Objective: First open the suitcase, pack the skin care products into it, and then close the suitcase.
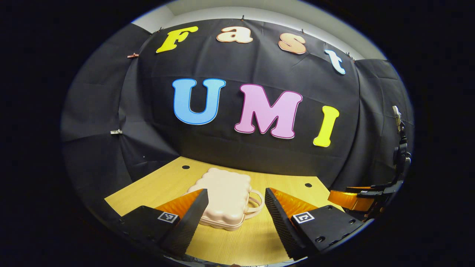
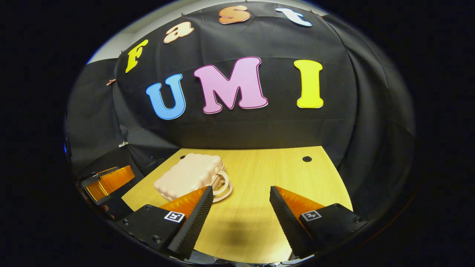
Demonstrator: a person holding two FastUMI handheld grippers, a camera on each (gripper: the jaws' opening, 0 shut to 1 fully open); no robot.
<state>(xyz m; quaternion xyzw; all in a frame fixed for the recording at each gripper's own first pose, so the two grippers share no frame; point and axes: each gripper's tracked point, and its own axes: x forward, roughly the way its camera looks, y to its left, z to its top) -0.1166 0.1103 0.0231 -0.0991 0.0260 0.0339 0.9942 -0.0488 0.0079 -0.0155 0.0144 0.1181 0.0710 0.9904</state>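
A small pale pink suitcase (image 1: 226,198) with a scalloped edge lies flat and closed on the wooden table (image 1: 256,237), its handle (image 1: 255,205) pointing right. My left gripper (image 1: 235,202) hovers open just in front of it, and nothing sits between its fingers. In the right gripper view the same suitcase (image 2: 189,174) lies to the left and ahead of my right gripper (image 2: 241,202), which is open and empty over bare table (image 2: 267,174). The right gripper (image 1: 352,198) also appears at the far right of the left gripper view, and the left gripper (image 2: 107,181) at the far left of the right gripper view.
Black cloth walls close the booth behind and on both sides of the table. Small dark holes (image 1: 308,184) mark the tabletop near its back corners (image 2: 307,158).
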